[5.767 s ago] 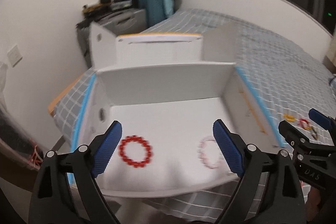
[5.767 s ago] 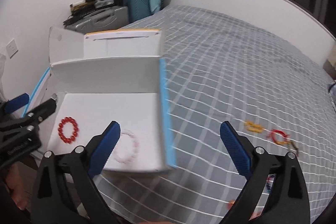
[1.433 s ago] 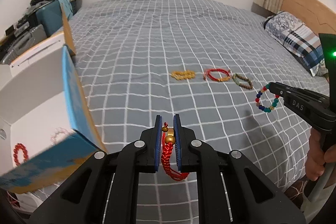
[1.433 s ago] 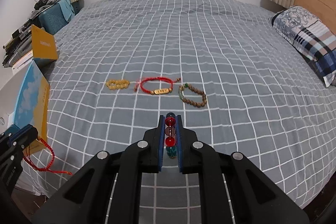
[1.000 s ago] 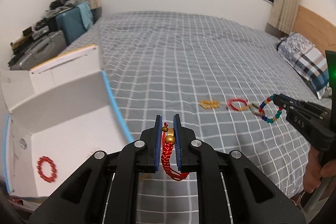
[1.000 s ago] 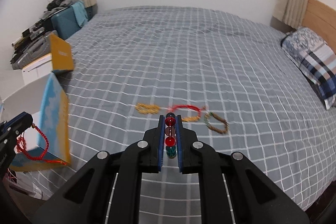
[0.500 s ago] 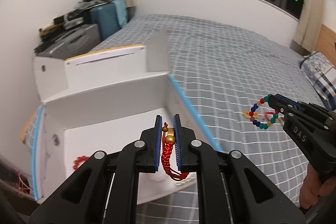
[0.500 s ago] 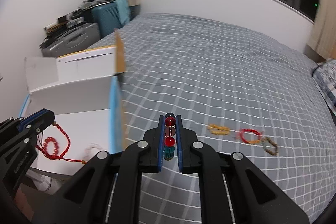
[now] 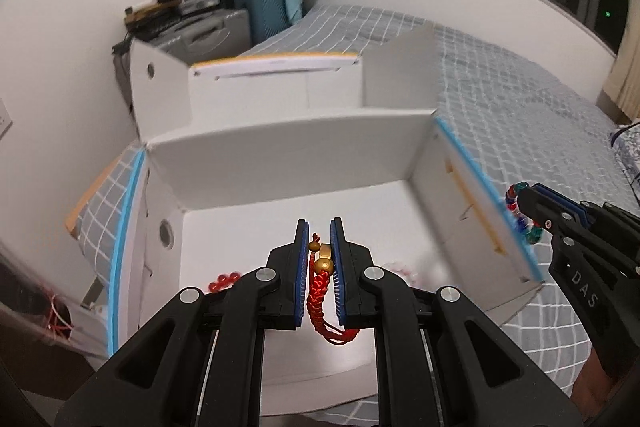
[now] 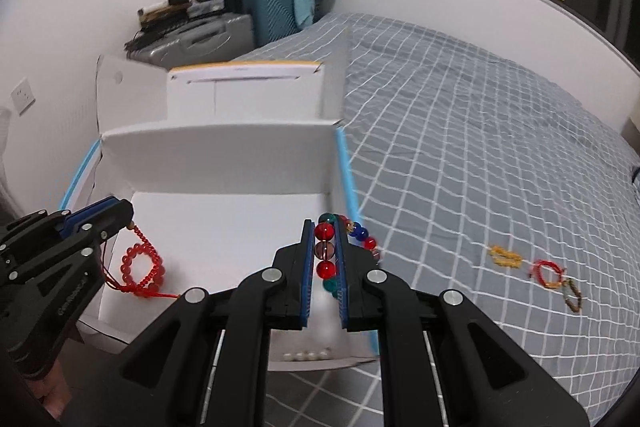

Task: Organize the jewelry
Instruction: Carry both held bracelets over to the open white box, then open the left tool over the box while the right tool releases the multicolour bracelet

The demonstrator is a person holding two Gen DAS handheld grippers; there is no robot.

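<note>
Left gripper (image 9: pixel 321 259) clamped on a red braided cord bracelet (image 9: pixel 319 291) with a gold bead, the cord running lengthwise between the blue pads and looping out below them toward the camera; poised above the near middle of the floor of the open white box (image 9: pixel 288 151). Right gripper (image 10: pixel 325 255) pinched shut on a multicoloured bead bracelet (image 10: pixel 325 251), its beads stacked in a line along the fingers, the rest of the loop curving off to the right over the box's blue-edged right wall. Inside the box, a red bead bracelet (image 10: pixel 142 267) lying flat near the front left corner, a pale bead bracelet (image 10: pixel 306 355) partly hidden at the front edge. Box set at the left corner of the bed (image 10: pixel 480 147), lid flaps raised at its far side. Out on the grey checked cover, well right of the box, three more pieces in a short row: an amber bracelet (image 10: pixel 506 257), a red cord bracelet (image 10: pixel 548 273), and a brown bead bracelet (image 10: pixel 572 297), the last two touching.
</note>
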